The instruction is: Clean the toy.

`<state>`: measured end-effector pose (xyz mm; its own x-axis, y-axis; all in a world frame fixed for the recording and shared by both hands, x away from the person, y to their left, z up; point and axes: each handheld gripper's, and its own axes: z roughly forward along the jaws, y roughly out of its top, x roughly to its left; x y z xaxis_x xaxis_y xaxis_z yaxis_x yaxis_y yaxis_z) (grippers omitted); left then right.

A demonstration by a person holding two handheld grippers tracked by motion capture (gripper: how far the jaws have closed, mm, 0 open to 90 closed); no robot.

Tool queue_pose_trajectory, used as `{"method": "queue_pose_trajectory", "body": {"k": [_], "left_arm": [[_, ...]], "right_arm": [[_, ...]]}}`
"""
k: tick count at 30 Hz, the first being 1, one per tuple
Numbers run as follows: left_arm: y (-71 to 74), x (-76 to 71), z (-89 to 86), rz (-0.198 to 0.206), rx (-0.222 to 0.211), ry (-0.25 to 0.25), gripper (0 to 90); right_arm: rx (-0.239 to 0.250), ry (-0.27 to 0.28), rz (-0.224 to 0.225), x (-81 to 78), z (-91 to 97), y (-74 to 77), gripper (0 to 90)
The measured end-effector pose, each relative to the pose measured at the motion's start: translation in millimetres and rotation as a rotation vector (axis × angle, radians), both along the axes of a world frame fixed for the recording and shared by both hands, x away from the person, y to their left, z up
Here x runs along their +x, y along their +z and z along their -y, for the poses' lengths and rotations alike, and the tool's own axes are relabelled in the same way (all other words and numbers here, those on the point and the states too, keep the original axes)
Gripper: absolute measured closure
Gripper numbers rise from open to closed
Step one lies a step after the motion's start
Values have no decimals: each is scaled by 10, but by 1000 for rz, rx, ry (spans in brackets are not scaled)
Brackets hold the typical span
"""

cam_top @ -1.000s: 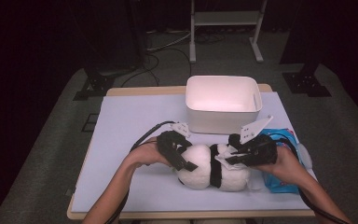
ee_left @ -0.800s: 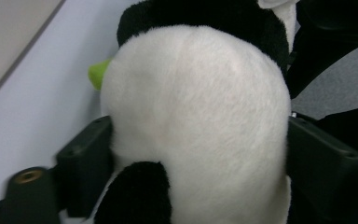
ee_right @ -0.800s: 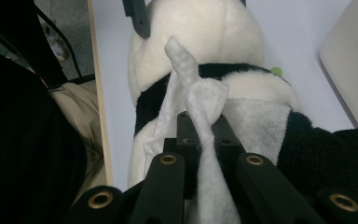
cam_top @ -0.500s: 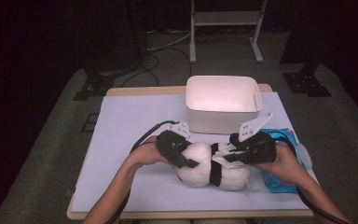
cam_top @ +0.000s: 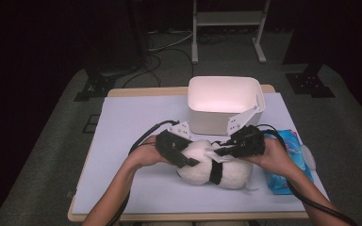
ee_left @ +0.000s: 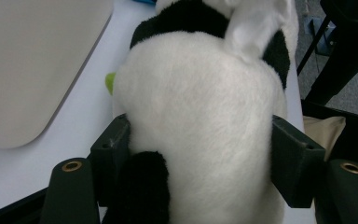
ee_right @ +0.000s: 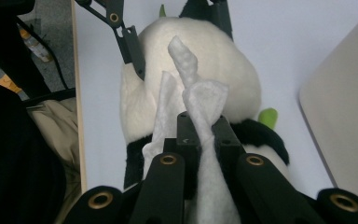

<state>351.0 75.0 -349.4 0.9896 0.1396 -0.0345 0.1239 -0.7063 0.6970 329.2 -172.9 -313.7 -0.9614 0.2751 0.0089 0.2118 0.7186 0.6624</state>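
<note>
A: What changed?
B: The left gripper has just been closing its fingers onto the plush panda, which hasn't shifted.
A: Count?
B: One panda, one white bin, one blue packet, probably wipes.
A: Hands?
B: Both forearms angle inward. The right gripper is clamped on a white wipe.
A: Panda?
B: Lying lengthwise left-right on the worktop, before the bin.

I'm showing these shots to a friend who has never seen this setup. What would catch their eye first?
The black-and-white plush panda lying at the table's near middle, its body squeezed between the left gripper jaws, which have just been closing. The right gripper pinches a white wipe over it. Behind stands an empty white bin.
</note>
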Motion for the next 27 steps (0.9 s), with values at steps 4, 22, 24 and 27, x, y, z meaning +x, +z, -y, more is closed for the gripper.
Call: {"method": "queue_pose_trajectory", "body": {"k": [4,22,24,27], "left_arm": [[-44,-22,-24,-17,-9,0,317],[-111,-64,-79,-33,-9,2,293],[-109,-63,-78,-32,-9,1,293],[-110,-67,-75,-32,-11,2,293]], "right_arm": [[3,-15,-2,-15,82,-13,842],[46,-95,-31,-188,559,-112,841],[51,-102,-34,-198,602,-124,841],[57,-124,-47,-207,674,-143,841]]}}
